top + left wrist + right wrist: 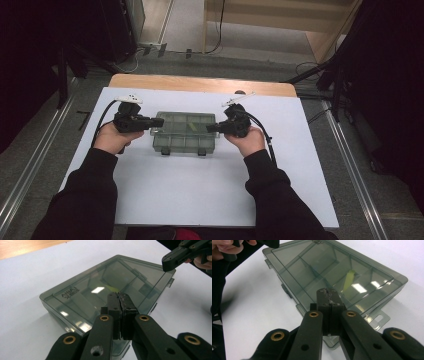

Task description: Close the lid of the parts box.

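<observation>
A smoky, see-through compartment box lies with its lid down in the middle of the white tabletop. A small yellow-green piece sits in one of its compartments. My left gripper is at the box's left end, jaws shut with nothing between them, its tip over the lid. My right gripper is at the box's right end, also shut and empty, its tip over the lid's near edge. Whether either tip touches the lid I cannot tell.
Two latches stick out of the box's near side. A strip of bare wood runs along the table's far edge. Dark stands and floor cables flank the table. White surface stretches in front of the box.
</observation>
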Demonstrator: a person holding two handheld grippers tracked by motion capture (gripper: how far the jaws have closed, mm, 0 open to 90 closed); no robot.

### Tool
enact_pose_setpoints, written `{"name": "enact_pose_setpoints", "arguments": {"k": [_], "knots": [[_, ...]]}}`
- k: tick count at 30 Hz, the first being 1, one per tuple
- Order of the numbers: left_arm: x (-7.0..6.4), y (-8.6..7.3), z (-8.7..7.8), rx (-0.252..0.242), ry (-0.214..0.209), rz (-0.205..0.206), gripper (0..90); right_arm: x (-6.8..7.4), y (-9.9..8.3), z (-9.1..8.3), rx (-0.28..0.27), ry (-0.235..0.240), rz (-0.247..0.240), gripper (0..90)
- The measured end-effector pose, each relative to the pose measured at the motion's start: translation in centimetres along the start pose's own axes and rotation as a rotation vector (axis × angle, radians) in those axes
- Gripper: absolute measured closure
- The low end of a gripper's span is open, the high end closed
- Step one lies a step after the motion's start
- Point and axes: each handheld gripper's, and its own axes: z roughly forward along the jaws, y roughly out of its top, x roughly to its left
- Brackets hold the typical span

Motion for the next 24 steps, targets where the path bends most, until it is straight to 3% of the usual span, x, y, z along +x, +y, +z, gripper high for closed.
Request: {"name": "enact_pose_setpoints", "arguments": {"k": [24], "knots": [[-1.0, -1.9, 0.7, 0.024, -0.017, 0.015, 88.6, 0.4, -1.7, 0.7, 0.010, -0.009, -0.001, 90.0]]}}
